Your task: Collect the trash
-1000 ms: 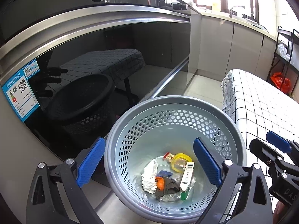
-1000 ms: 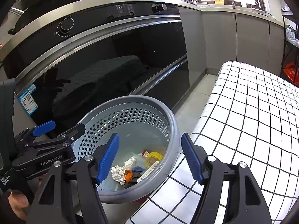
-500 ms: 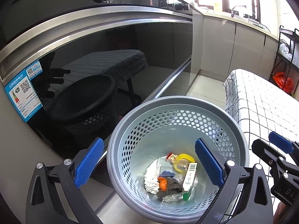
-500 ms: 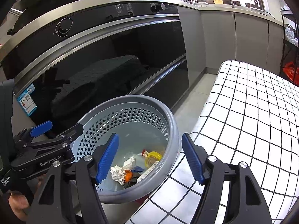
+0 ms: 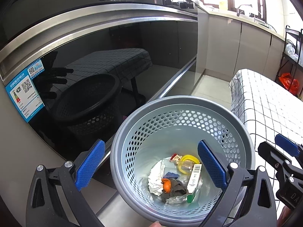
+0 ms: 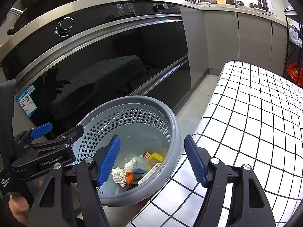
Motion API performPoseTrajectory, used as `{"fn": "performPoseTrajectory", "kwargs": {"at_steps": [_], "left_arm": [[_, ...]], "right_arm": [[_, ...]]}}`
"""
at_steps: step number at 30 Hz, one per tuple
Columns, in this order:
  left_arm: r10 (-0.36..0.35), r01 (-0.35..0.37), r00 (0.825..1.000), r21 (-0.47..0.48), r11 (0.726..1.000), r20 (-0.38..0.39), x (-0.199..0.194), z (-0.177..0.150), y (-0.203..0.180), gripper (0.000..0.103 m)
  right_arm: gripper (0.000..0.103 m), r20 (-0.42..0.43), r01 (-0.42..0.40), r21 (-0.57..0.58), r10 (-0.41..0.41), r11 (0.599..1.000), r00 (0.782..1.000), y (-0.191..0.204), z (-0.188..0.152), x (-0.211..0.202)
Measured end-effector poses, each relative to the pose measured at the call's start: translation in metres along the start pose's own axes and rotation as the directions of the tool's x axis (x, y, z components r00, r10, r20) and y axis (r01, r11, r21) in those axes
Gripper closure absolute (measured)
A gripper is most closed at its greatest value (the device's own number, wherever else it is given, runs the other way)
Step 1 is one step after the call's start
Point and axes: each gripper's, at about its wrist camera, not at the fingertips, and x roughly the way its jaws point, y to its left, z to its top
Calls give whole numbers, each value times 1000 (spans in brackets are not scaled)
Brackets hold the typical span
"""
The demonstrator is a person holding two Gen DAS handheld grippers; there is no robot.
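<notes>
A: Where is the trash?

B: Down in the bottom of the grey perforated basket (image 5: 181,124), which stands on the floor between the dark glass oven front (image 5: 106,60) and the table with the checked cloth (image 6: 255,117). I see a crumpled white paper (image 5: 155,179), an orange scrap (image 5: 167,185), a yellow-lidded container (image 5: 186,162) and a small carton with a barcode (image 5: 194,179), all touching in one heap.

A: And the fingers?

B: Both sets are spread, with nothing between the pads. The left gripper (image 5: 149,167) hangs over the basket's mouth — one finger outside the rim on the oven side, the other over the inside. The right gripper (image 6: 151,160) straddles the rim on the table side.

A: Which is nearer the heap?

B: The left, I judge; the heap lies below and ahead of it, slightly toward its right finger. The carton's long axis runs roughly toward the camera, leaning against the heap.

A: Anything in the way?

B: The basket wall itself — any reach downward must clear the rim. The cloth's edge touches or nearly touches the basket; I cannot tell which. On the table, the part in view shows no loose trash, so collection looks close to done.
</notes>
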Motion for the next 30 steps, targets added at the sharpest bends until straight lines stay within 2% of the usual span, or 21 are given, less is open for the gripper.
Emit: {"fn": "performPoseTrajectory", "kwargs": {"at_steps": [30], "left_arm": [[8, -8, 1000, -12, 1000, -9, 0, 1, 3, 7]], "right_arm": [[36, -6, 5, -5, -5, 1000, 1000, 5, -2, 2]]}}
